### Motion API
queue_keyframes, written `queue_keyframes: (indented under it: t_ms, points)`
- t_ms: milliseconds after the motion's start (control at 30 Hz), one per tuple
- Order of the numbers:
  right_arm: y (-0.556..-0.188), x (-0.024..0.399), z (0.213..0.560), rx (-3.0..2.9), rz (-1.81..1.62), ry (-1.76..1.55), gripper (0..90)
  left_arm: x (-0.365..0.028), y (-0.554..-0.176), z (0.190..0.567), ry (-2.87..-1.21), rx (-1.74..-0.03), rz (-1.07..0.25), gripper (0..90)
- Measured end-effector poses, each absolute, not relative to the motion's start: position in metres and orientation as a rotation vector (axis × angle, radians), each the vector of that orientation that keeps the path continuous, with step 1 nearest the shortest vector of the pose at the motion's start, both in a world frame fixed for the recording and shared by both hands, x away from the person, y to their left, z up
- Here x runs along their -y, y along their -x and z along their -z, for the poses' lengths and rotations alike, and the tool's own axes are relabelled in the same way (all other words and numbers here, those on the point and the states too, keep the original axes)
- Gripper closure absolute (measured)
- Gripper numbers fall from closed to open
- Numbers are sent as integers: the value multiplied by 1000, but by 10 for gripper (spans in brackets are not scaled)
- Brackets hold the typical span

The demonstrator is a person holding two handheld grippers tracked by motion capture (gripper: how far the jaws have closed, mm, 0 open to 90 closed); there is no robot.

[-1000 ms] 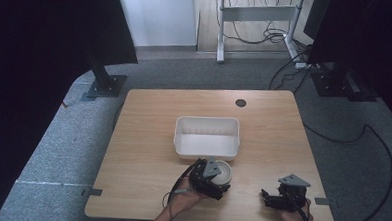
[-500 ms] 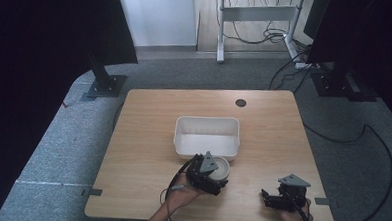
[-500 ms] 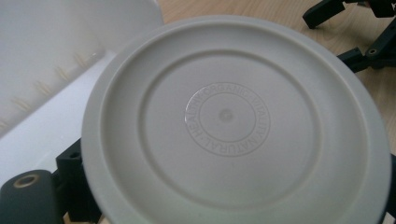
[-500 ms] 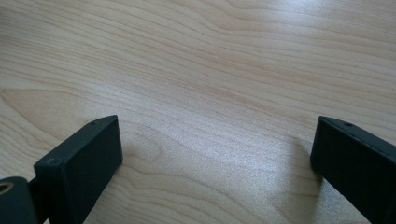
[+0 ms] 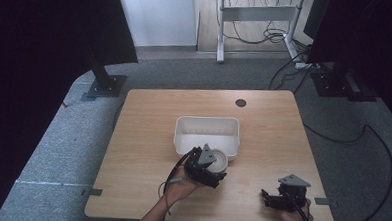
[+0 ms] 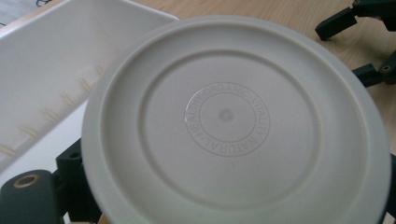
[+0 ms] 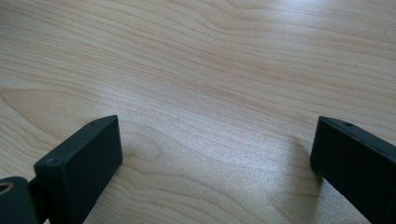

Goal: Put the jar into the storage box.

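While the left gripper [image 5: 212,167] grips a round lid [image 6: 236,121]
Beside the white tub [image 5: 207,127]; right gripper [image 7: 215,163] jaws wide apart over bare table [image 7: 224,56].

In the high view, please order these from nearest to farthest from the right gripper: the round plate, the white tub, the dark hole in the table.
1. Round plate, held to the left of the right gripper.
2. White tub, at the table's centre.
3. Dark hole, near the far edge.

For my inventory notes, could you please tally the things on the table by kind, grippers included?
White bin: 1
Round off-white plate: 1, held by the left gripper
Grippers: 2, counting the right gripper, jaws apart
Total: 4
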State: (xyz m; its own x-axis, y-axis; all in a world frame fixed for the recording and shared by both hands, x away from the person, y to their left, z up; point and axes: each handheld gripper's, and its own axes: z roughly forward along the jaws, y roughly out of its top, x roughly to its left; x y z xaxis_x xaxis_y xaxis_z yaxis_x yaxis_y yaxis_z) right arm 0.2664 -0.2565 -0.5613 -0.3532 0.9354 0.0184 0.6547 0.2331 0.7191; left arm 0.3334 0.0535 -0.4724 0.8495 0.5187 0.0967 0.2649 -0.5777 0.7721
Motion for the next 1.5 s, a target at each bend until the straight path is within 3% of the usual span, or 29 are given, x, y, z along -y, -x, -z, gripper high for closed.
queue_keyframes:
  t_ms: [1500]
  points:
    - [-266, 257, 561, -2094, -904, -1460, 18, -45, -409, 469, -2163, -679, -497, 99]
